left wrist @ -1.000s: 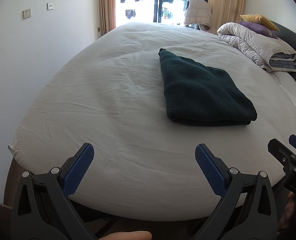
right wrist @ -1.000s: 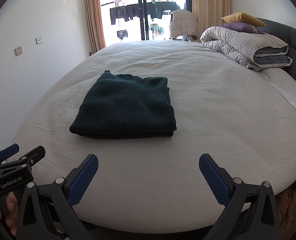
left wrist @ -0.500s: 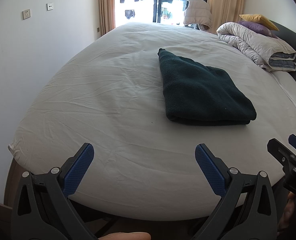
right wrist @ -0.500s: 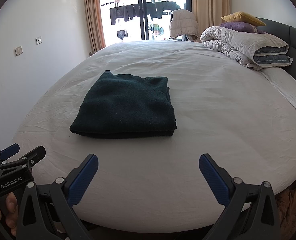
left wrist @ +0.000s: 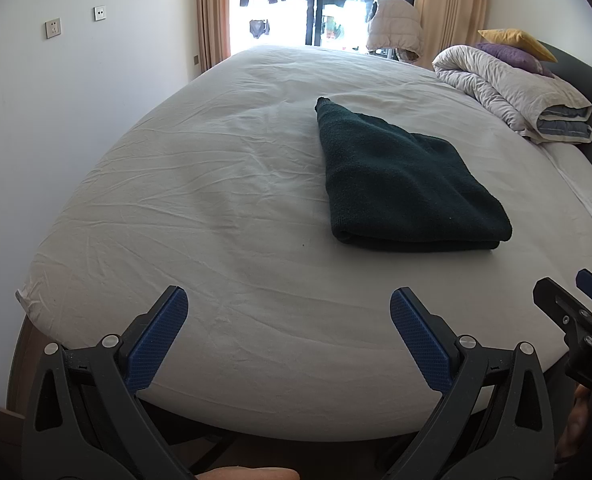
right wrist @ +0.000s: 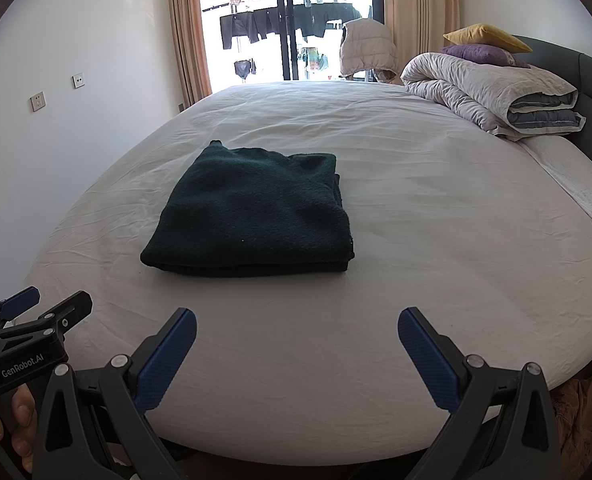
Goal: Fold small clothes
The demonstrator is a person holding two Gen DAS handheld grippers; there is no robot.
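Observation:
A dark green garment (left wrist: 400, 184) lies folded into a neat rectangle on the white bed sheet (left wrist: 215, 208). It also shows in the right wrist view (right wrist: 255, 216), left of centre. My left gripper (left wrist: 287, 312) is open and empty above the near edge of the bed, well short of the garment. My right gripper (right wrist: 296, 332) is open and empty too, near the bed's front edge. Each gripper shows at the edge of the other's view, the right gripper (left wrist: 576, 312) and the left gripper (right wrist: 35, 312).
A rolled quilt (right wrist: 492, 92) with purple and yellow pillows (right wrist: 484, 44) lies at the far right by the dark headboard. A pale jacket (right wrist: 366, 50) hangs by the window. A white wall with sockets (left wrist: 51, 28) runs along the left.

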